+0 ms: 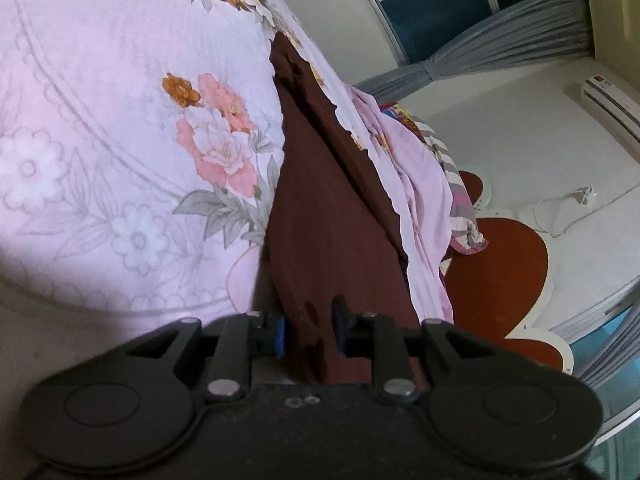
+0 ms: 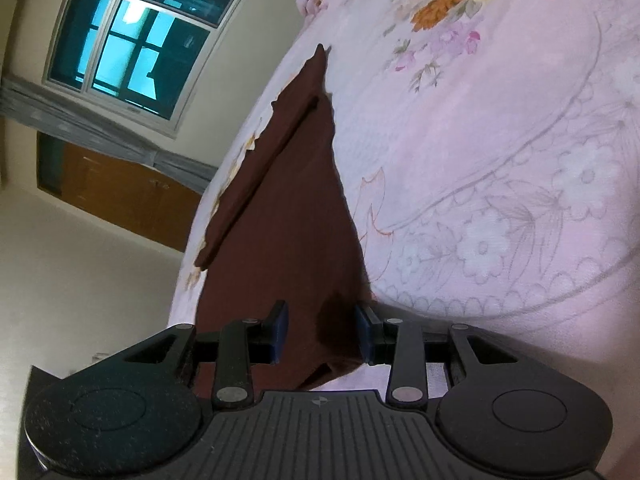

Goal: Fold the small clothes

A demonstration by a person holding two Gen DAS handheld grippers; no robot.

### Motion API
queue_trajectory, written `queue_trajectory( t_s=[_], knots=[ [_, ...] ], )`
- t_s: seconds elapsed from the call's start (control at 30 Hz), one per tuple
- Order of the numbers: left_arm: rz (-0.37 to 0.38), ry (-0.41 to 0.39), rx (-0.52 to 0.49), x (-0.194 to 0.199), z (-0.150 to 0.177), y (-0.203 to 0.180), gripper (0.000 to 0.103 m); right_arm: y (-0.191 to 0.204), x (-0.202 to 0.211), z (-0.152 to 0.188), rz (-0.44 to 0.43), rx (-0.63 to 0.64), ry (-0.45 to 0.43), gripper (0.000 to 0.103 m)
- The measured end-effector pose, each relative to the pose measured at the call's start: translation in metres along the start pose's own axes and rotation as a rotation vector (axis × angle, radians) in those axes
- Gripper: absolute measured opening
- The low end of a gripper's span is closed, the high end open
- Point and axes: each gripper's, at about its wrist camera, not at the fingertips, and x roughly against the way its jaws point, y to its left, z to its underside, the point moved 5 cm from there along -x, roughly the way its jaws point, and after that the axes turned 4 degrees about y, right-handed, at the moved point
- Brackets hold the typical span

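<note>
Maroon garment, one, on floral bedsheet; left gripper, right gripper each pinching its edge

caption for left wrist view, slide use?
Left gripper pinching a maroon garment spread over the pink floral bedsheet.

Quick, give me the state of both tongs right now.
Left tongs: closed on one end of the dark maroon garment.
Right tongs: closed on the other end of the same garment, bunched between the pads.

Each hand-held gripper, left and right, is clamped partly closed.
</note>
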Motion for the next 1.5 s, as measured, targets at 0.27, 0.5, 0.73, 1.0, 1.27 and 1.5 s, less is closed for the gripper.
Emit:
queue_trajectory(
  t_s=[0.27,0.5,0.73,1.0,1.27,1.5],
  knots=[
    [0.024,0.009,0.013,0.004,0.002,0.006,0.021,-0.01,0.027,0.023,-0.037,-0.109,-0.08,0.037],
    [0.009,-0.004,0.022,0.005,0.002,0.006,0.018,-0.016,0.012,0.024,-0.02,-0.147,-0.164,0.016],
    [-0.047,-0.002,-0.067,-0.005,0.001,-0.002,0.016,-0.019,-0.003,0.014,-0.036,-0.123,-0.098,0.008],
    [-0.015,-0.081,0.013,0.008,-0.009,-0.006,0.005,0.003,0.016,0.003,-0.012,-0.038,-0.192,0.007],
    [0.025,-0.117,0.005,0.019,-0.033,-0.029,0.005,0.039,0.031,-0.021,-0.07,0.013,-0.262,0.006],
    [0.101,-0.171,-0.012,0.004,-0.098,-0.07,0.005,0.098,0.016,-0.084,-0.157,0.098,-0.293,0.006]
  ],
)
